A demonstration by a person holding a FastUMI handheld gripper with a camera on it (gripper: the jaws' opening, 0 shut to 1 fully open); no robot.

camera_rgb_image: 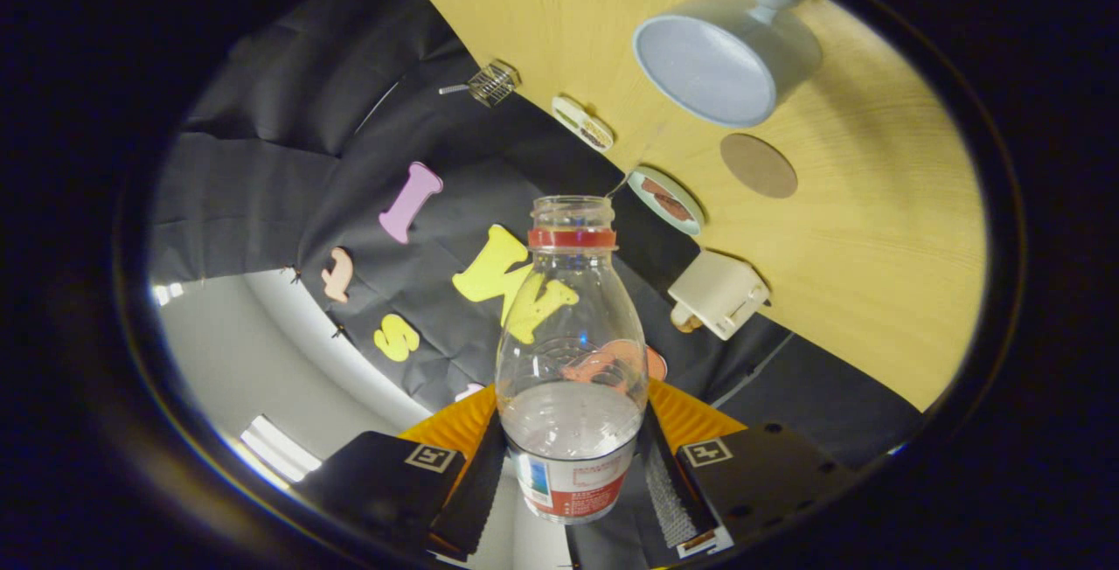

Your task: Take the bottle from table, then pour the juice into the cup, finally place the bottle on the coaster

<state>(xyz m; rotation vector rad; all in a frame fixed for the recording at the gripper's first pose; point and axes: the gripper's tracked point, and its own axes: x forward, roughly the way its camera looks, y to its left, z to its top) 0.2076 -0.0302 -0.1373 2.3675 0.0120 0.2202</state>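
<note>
So the two-finger gripper point(573, 474) has both black fingers point(472, 487) squeezed against the lower body of the clear plastic bottle with the red neck ring point(571, 360), cap off, lifted off the wooden table point(874, 246) and tilted. Beyond it sit the pale blue cup point(712, 63) and round brown coaster point(759, 165), close together.

Gripper-mounted fisheye, seemingly tilted, faces table point(874, 229) closely.
</note>
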